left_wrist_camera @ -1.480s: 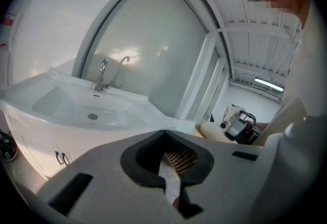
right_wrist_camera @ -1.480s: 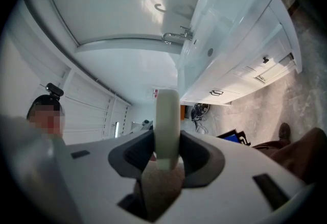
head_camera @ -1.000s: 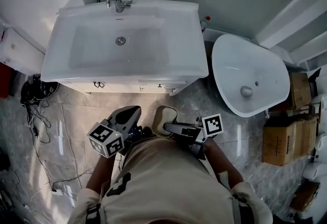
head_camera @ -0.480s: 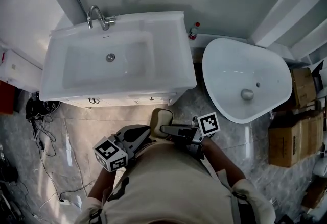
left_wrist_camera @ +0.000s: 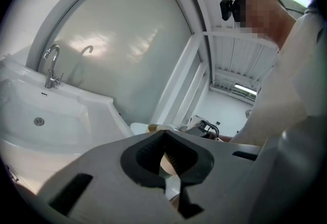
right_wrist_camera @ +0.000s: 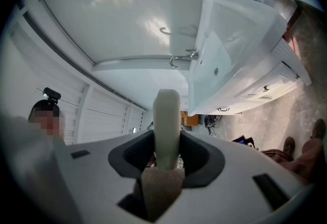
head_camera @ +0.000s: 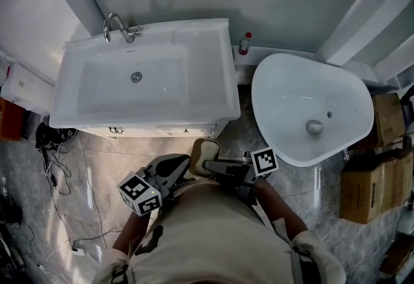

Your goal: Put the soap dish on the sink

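Note:
In the head view the white sink [head_camera: 210, 76] with its chrome faucet [head_camera: 117, 26] stands on a vanity ahead and to the left. Close to my body, my right gripper [head_camera: 208, 162] is shut on the beige soap dish [head_camera: 206, 148], held over the floor in front of the vanity. The right gripper view shows the soap dish [right_wrist_camera: 167, 116] edge-on between the pads, with the sink [right_wrist_camera: 240, 19] beyond. My left gripper [head_camera: 183, 161] is shut and holds nothing, just left of the dish. In the left gripper view the left gripper [left_wrist_camera: 163, 133] has its tips touching.
A white oval basin [head_camera: 304, 85] stands to the right of the vanity, with a red-capped bottle [head_camera: 244, 43] on the ledge between them. Cardboard boxes [head_camera: 362, 192] are stacked at the far right. Cables [head_camera: 52, 147] lie on the marble floor at the left.
The sink has slid leftward in the head view as the person shifted. Both grippers travelled along near the body, the right one still holding the dish; the left gripper now lies closer to it.

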{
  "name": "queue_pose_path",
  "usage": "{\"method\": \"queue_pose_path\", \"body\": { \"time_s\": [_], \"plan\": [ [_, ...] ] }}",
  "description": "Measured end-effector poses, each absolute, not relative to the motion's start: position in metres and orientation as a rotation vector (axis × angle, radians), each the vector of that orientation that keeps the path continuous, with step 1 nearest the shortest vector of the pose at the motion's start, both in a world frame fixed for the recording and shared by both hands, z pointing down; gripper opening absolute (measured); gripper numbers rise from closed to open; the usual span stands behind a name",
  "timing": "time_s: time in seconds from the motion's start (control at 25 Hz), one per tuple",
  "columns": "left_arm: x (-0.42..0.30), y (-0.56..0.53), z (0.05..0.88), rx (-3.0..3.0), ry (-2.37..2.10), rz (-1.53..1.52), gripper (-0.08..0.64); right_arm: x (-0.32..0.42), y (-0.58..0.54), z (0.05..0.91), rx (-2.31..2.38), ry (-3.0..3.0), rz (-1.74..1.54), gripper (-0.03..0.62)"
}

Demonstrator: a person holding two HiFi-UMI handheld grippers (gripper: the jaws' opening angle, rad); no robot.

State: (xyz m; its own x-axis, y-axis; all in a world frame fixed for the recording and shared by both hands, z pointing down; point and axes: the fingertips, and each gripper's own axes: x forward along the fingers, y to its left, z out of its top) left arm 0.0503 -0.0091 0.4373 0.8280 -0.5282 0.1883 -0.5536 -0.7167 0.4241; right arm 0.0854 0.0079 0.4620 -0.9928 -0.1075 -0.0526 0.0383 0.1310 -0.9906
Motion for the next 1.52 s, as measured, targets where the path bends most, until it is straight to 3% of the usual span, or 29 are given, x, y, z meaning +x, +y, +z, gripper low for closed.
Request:
{"method": "queue_pose_path", "body": {
  "time_s": [0.72,1.52],
  "plan": [
    [0.026,-0.059,0.434,2.348,-1.106,0.053,0.018,0.099,-0.013,0.477,0.0,2.244,-2.06,0.163],
    [-0.127,-0.163,0.445,2.353,-1.039,-0.087,0.018,-0.017,-0.095,0.479,-0.283,2.281,-2.082,0.163]
  ]
}}
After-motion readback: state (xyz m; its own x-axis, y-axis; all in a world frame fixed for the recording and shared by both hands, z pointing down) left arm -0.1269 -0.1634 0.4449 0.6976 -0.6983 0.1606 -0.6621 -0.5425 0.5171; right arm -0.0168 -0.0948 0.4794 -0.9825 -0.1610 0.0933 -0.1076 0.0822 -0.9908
